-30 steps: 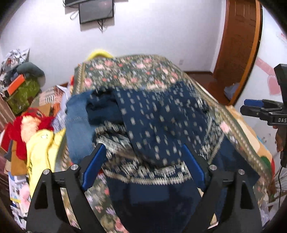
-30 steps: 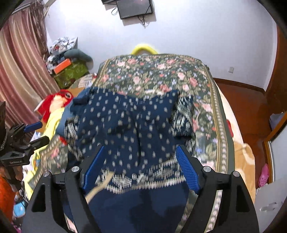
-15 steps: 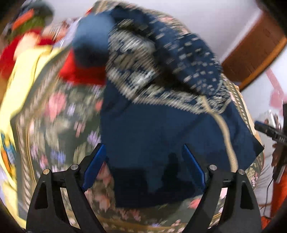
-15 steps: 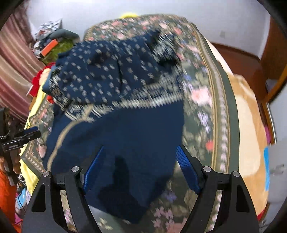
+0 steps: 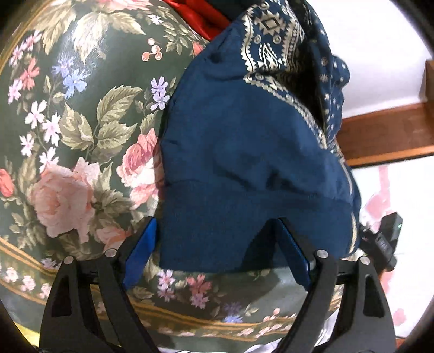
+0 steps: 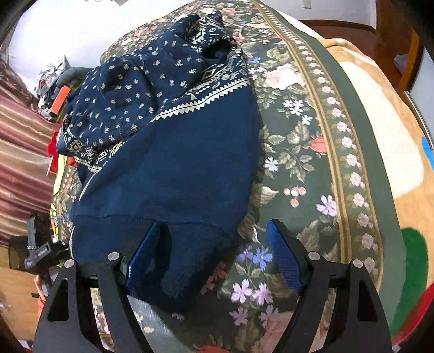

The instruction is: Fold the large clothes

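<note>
Navy knit, a large sweater (image 6: 173,168) with a cream geometric band and small cream motifs on its upper part, is lying on the bed, spread over a dark green floral blanket (image 6: 303,152); its plain ribbed hem is nearest both cameras and its patterned half is bunching in loose folds toward the far end. Left claw (image 5: 217,252) is pointing steeply down at one hem corner, jaws standing wide, the hem cloth lying between the blue pads (image 5: 141,255) without being pinched. Right claw (image 6: 214,252) is hovering over the opposite hem corner; its jaws have just been opening a little further and are standing wide, the left pad over the knit, the right pad over bare blanket, nothing gripped. Red cloth (image 5: 200,16) is showing beyond the sweater's far edge in the left view. A tan blanket (image 6: 379,114) with coloured shapes is lying along the bed's right side. Cluttered things (image 6: 54,89) are piling beside a striped curtain (image 6: 21,152) at the left. No containers are showing clearly. Wooden skirting (image 5: 385,135) is running along the white wall.
</note>
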Tool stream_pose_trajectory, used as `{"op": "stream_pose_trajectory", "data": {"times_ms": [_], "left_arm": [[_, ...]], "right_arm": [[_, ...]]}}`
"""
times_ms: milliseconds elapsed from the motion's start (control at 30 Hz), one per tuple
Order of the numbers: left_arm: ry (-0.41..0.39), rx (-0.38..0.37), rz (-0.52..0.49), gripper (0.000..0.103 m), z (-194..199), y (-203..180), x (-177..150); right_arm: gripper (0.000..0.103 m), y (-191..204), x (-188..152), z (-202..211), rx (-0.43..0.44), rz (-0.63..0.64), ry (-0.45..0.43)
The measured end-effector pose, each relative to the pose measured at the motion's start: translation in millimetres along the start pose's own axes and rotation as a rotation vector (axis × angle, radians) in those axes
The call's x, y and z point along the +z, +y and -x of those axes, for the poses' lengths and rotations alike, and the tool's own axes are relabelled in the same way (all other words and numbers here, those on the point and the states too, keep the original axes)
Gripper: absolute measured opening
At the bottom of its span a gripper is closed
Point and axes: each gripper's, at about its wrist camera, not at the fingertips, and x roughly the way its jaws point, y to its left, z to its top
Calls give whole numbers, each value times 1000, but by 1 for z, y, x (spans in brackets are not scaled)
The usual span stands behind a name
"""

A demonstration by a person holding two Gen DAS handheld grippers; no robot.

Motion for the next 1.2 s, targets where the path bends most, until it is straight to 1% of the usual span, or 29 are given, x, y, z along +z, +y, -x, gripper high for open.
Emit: {"op": "stream_pose_trajectory", "data": {"times_ms": [100,167,233,267,300,333,367,400,433,467,500,533,633,733,833,867,900,1000,1033,1067,1167,1200], "left_arm": [[-12,-15,16,86,-4,2,3],[-14,-8,3,86,-7,-1,5],[-16,-11,6,86,-8,-3,8],[-16,-17,5,84,-8,-5,8],[-17,-25,4,78,-6,-6,7],[-21,-40,5,70,-5,-8,6],[-28,-50,4,66,-3,-10,6],[-32,-49,0,55,-6,-15,6],[-37,-43,-6,41,-4,-19,7],[-43,-23,-18,33,-1,-23,7],[-44,-10,-30,18,0,-27,8],[-51,9,-45,11,3,-33,9],[-91,52,-95,9,8,-52,15],[-158,62,-162,9,25,-77,23],[-219,98,-220,9,39,-104,37],[-245,90,-239,9,46,-116,43],[-262,83,-252,9,54,-118,45],[-349,60,-313,8,85,-137,60],[-382,50,-338,8,96,-146,64],[-428,38,-365,8,109,-158,73],[-511,9,-422,8,134,-189,99],[-527,4,-430,8,136,-197,107]], "right_arm": [[82,1,3,-5,19,-16,-24],[82,2,6,-8,34,-15,-37],[74,6,8,-8,59,-4,-60],[67,9,7,-7,75,14,-70],[59,11,7,-7,81,24,-76],[54,14,6,-6,75,39,-84],[43,16,6,-5,75,50,-88],[31,16,6,-4,88,54,-94],[25,15,6,-4,106,49,-91],[16,14,7,-3,133,37,-86],[14,14,8,-1,159,25,-95],[14,15,9,0,165,20,-107],[12,26,12,8,157,59,-146],[12,38,20,20,170,94,-189],[11,48,36,33,199,114,-229],[11,52,43,37,208,117,-243],[11,54,48,40,210,123,-256],[10,63,66,55,203,151,-319],[10,66,75,63,194,160,-354],[10,69,80,68,191,169,-374],[9,74,105,81,176,192,-431],[9,76,114,85,171,196,-451]]}}
